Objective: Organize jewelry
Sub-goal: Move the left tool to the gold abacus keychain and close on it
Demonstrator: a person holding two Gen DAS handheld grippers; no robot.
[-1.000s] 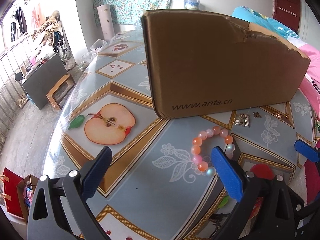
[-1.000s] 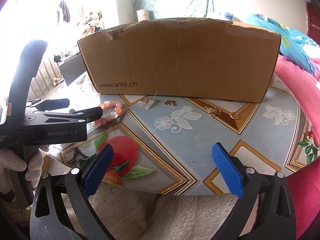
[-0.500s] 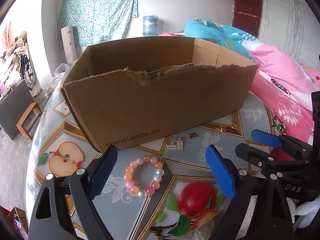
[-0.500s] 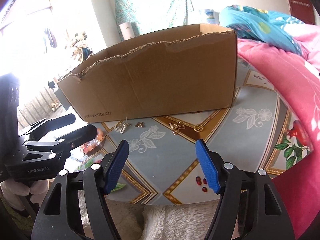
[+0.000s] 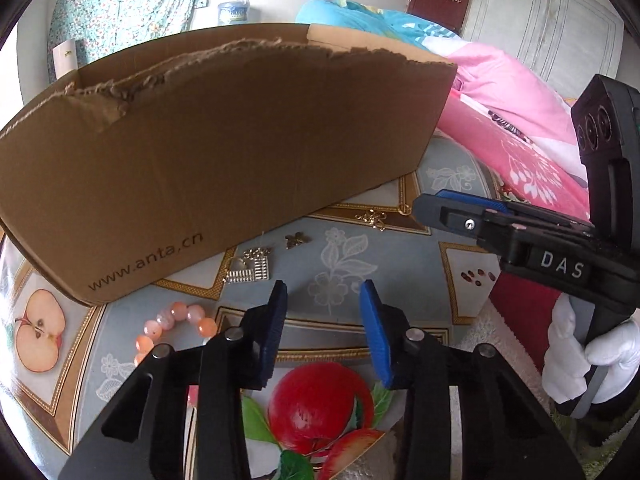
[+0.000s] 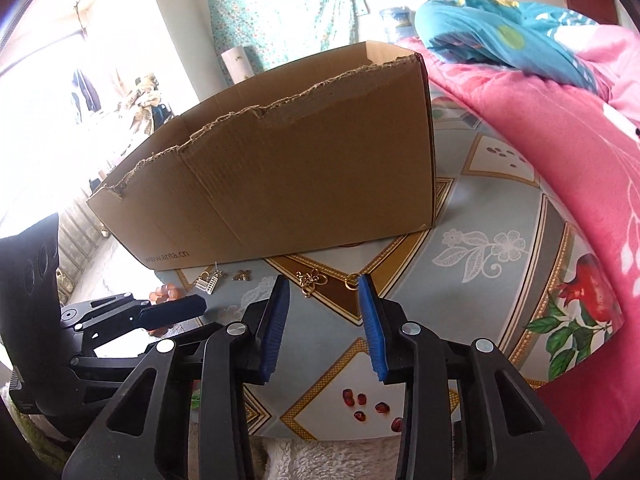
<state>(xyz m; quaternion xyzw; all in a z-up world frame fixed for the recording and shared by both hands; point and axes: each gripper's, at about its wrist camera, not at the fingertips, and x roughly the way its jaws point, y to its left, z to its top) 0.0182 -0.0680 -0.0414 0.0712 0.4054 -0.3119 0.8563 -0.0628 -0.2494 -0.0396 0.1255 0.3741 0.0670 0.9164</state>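
Observation:
A torn brown cardboard box (image 5: pixel 220 140) (image 6: pixel 300 184) stands on the patterned tablecloth. Along its near side lie a pink bead bracelet (image 5: pixel 172 328), a silver pendant (image 5: pixel 250 268), a small gold charm (image 5: pixel 297 239), a gold clasp piece (image 5: pixel 374 218) (image 6: pixel 310 281) and a gold ring (image 6: pixel 352 280). My left gripper (image 5: pixel 323 292) hovers just short of the pendant, its jaws closing with nothing between them. My right gripper (image 6: pixel 324 286) points at the clasp piece and ring, jaws also closing on nothing. Each gripper shows in the other's view, the right gripper (image 5: pixel 460 208) and the left gripper (image 6: pixel 176 308).
A pink quilt (image 6: pixel 540 140) and blue bedding crowd the table's right side. A white-gloved hand (image 5: pixel 580 360) holds the right gripper's handle. White fleece (image 6: pixel 320 456) lies at the near table edge. Furniture and hanging clothes stand beyond the table on the left.
Both pairs of jaws have narrowed from wide open. The left gripper swung right from the bracelet toward the pendant; the right gripper shifted toward the gold pieces near the box's right end.

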